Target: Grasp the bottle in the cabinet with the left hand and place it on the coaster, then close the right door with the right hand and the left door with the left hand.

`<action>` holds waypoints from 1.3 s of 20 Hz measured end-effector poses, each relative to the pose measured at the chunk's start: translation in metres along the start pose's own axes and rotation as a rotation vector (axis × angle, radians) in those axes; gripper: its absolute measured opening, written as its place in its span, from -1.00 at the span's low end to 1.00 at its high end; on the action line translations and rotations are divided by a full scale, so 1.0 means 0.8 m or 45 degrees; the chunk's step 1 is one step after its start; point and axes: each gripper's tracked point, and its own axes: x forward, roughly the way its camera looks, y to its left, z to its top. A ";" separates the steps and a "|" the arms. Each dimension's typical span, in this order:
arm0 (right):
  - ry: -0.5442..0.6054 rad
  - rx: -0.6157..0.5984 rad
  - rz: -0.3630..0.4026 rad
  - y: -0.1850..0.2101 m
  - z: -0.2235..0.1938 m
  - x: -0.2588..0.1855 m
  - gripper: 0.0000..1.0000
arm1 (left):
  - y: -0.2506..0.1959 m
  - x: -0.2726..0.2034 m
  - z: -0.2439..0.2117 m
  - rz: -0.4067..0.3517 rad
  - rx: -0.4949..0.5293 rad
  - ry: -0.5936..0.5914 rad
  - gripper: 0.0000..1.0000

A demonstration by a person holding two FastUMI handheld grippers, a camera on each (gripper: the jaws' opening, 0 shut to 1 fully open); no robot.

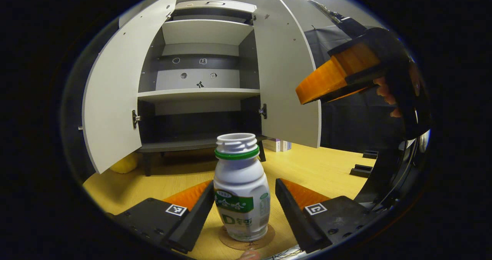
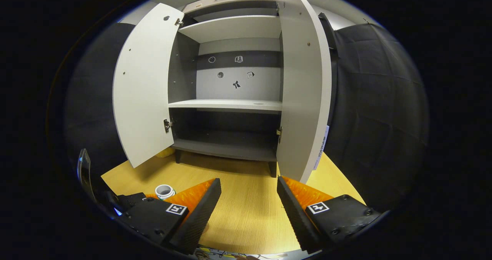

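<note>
Left gripper (image 1: 245, 208) spread wide, fingers flanking one white bottle (image 1: 241, 198) without touching. Bottle: green neck ring, green label, upright on one round coaster (image 1: 269, 238) on the wooden table (image 1: 323, 171). Right gripper (image 2: 249, 206) also parted, empty. Cabinet (image 2: 230, 106): two doors, left door (image 2: 144, 94) and right door (image 2: 305, 98), both open.

The bottle (image 1: 241, 190) carries a green band with white characters and, below it, a large green "D". Small printed stickers on the cabinet's back panel (image 2: 238, 77) are too small to read.
</note>
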 end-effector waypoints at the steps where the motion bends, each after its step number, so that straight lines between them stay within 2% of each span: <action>1: -0.005 0.001 -0.003 -0.001 0.003 -0.001 0.94 | 0.001 0.002 0.004 -0.006 0.001 0.005 0.89; 6: -0.010 0.057 -0.009 0.002 0.031 -0.013 0.94 | 0.017 0.002 0.058 0.012 -0.029 -0.041 0.89; 10: -0.046 0.030 -0.034 -0.003 0.073 -0.028 0.94 | 0.025 0.004 0.136 -0.021 -0.036 -0.100 0.89; 14: -0.150 0.041 -0.042 0.003 0.151 -0.047 0.94 | 0.025 0.010 0.222 -0.107 -0.041 -0.156 0.89; 17: -0.218 0.043 -0.083 0.001 0.204 -0.058 0.94 | 0.024 0.012 0.279 -0.191 -0.053 -0.193 0.89; 21: -0.301 0.074 -0.224 -0.026 0.260 -0.076 0.94 | 0.037 0.015 0.335 -0.315 -0.037 -0.211 0.89; 26: -0.352 0.138 -0.529 -0.126 0.284 -0.098 0.93 | 0.080 0.012 0.384 -0.327 0.032 -0.261 0.88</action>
